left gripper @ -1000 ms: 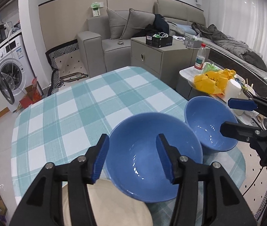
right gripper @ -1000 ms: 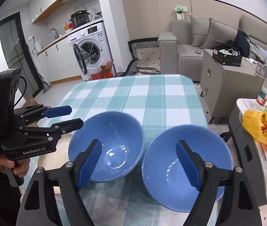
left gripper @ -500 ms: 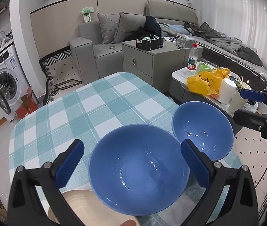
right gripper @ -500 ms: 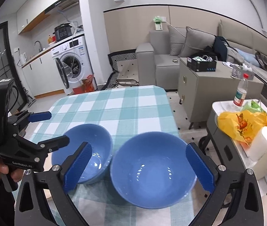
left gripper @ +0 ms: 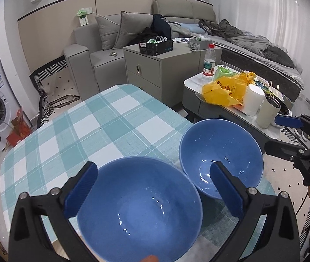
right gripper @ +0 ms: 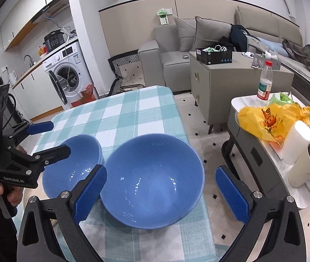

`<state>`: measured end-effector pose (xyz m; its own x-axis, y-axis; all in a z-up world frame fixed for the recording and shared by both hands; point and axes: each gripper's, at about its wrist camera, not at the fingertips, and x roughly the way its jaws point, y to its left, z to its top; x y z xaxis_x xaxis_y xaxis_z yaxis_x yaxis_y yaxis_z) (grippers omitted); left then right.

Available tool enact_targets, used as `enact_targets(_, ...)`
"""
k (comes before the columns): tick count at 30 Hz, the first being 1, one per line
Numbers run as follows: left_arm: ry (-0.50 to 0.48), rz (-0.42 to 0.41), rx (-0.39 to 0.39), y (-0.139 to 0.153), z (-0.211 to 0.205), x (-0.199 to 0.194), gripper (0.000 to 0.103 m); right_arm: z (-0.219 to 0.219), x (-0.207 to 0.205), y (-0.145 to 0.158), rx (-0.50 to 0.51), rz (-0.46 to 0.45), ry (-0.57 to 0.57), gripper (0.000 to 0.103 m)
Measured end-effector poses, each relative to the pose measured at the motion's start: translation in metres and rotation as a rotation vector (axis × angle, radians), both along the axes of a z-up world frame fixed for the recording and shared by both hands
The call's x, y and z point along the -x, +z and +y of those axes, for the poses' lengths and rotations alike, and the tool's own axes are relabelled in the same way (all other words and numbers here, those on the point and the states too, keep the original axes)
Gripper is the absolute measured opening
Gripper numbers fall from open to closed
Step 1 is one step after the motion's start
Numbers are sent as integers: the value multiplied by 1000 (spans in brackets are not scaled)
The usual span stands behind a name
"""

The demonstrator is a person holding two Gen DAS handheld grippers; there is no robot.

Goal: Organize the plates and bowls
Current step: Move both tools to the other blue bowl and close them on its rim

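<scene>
Two blue bowls stand side by side on the checked tablecloth (left gripper: 93, 128). In the left wrist view my left gripper (left gripper: 152, 187) is open, its blue pads either side of the near bowl (left gripper: 139, 207); the other bowl (left gripper: 220, 157) sits right of it. In the right wrist view my right gripper (right gripper: 161, 194) is open around the nearer bowl (right gripper: 152, 181), with the left bowl (right gripper: 72, 166) and the left gripper (right gripper: 52, 137) beside it. The right gripper also shows in the left wrist view (left gripper: 279, 133), open at the right edge.
A low side table (right gripper: 242, 107) on the right carries a yellow bag (right gripper: 270, 118), a bottle (right gripper: 264, 80) and cups. A grey cabinet (left gripper: 155, 69) and sofa stand beyond the table. A washing machine (right gripper: 67, 76) is at the far left.
Both grippers opened wide from a narrower gap a second ago. Both then drew back and lower, so the bowls look nearer. The beige plate under the left bowl has left view.
</scene>
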<state>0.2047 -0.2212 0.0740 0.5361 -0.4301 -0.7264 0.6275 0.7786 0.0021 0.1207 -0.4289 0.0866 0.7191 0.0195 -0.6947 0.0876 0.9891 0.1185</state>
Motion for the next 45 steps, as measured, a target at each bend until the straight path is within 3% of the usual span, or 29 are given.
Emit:
enact_targets(17,-73,74,-52,-29,-39,-17,101,-16,-5,-39,-25,76,-58,101)
enact_targets(29,-139,45,-73,-37,-61,-18,96,-20,-10,-53,-57,113,-39,101)
enact_targets(31,-152,42,-71,-37,-64,-19,82,-20,-10,-55,-65,116,-30,101)
enact_targets(40,-187,98,-117,-55,-80,-26,59,-20,-14,-62,-97,128,-6,100)
enact_targets(45,-197,131,-118,-61,-84,-29,48,-21,-17,-66,-107,142,3,88)
